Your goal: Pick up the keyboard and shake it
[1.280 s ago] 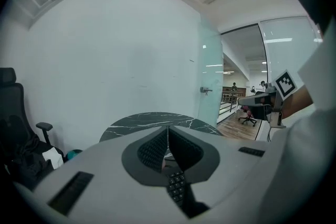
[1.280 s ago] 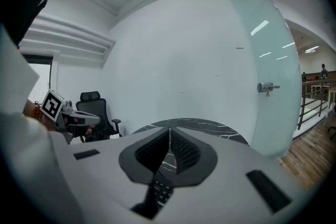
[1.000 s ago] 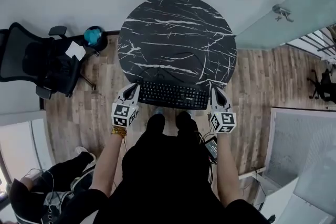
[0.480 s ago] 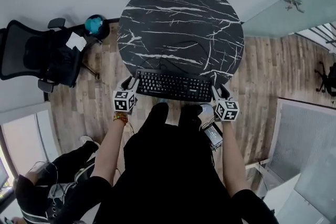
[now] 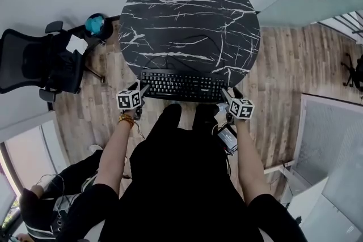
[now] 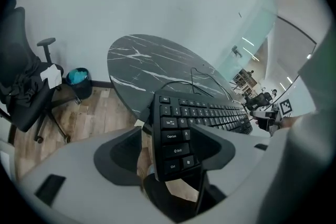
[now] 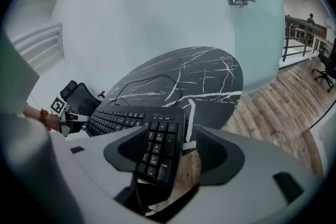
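Left gripper [image 5: 139,89]: jaws opening and already wide; the keyboard's left end, with the Shift and Ctrl keys, sits between them. The outer jaw stands clear of it, so nothing is gripped.
Right gripper [image 5: 228,93]: jaws opening, also wide; the number-pad end of the keyboard sits between them with a gap on the outer side. Nothing is gripped.
Keyboard [image 5: 181,86]: black, full-size, keys facing up. It lies along the table's near edge, straight in front of the person, with both short ends jutting past the curved rim.
Cable [image 6: 194,78]: thin and black, looping from the keyboard's back edge across the tabletop.
Table [image 5: 187,20]: round, with a black marble-look top and white veins. The far part of the top is bare.
Floor [image 5: 283,76]: wood planks all around the table.
Office chair [image 5: 39,65]: black, to the left of the table, well apart from it.
Bin [image 5: 95,25]: small and dark with something teal inside, between the chair and the table's left edge.
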Demonstrator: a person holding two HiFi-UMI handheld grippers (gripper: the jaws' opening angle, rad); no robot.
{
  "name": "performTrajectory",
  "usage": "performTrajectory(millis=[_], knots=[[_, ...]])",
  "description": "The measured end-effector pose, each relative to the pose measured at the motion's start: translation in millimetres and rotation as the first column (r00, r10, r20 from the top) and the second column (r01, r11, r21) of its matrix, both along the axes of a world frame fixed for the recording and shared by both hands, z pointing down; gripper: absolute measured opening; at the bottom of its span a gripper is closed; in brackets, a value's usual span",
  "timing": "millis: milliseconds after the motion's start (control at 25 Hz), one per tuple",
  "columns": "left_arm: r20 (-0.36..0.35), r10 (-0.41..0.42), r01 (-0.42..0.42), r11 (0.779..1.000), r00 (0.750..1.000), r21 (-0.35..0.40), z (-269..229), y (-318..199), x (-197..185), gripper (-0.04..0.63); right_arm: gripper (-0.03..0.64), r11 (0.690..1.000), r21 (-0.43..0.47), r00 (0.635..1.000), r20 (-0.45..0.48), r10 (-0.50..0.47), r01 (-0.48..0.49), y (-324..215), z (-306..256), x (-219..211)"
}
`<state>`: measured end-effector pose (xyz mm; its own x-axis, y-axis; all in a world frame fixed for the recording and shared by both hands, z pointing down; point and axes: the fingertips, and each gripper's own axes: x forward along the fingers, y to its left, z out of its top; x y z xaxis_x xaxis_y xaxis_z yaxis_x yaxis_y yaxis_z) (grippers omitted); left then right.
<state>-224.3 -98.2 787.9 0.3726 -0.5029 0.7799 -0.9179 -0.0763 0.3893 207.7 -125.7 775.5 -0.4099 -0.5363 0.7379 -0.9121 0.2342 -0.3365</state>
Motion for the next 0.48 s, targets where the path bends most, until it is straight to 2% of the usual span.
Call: performTrajectory(millis=[200, 400, 480], knots=[[-0.004, 0.047, -0.047, 0.999, 0.999, -0.023, 7, 1, 13, 0.277, 0.261, 0.997, -0.074, 1.000, 0.019, 0.020, -0.019, 10, 16, -2], [-0.074, -0.041, 0.039, 0.999, 0.996, -0.028, 4, -3, 15, 0.285, 0.264, 0.993, -0.108, 0.995, 0.085, 0.057, -0.048, 20, 25, -8], [-0.078, -0.061, 0.059, 0.998, 0.995, -0.025, 5, -3, 14, 0.285, 0.264, 0.991, -0.120, 0.992, 0.103, 0.077, -0.065, 20, 24, -9]])
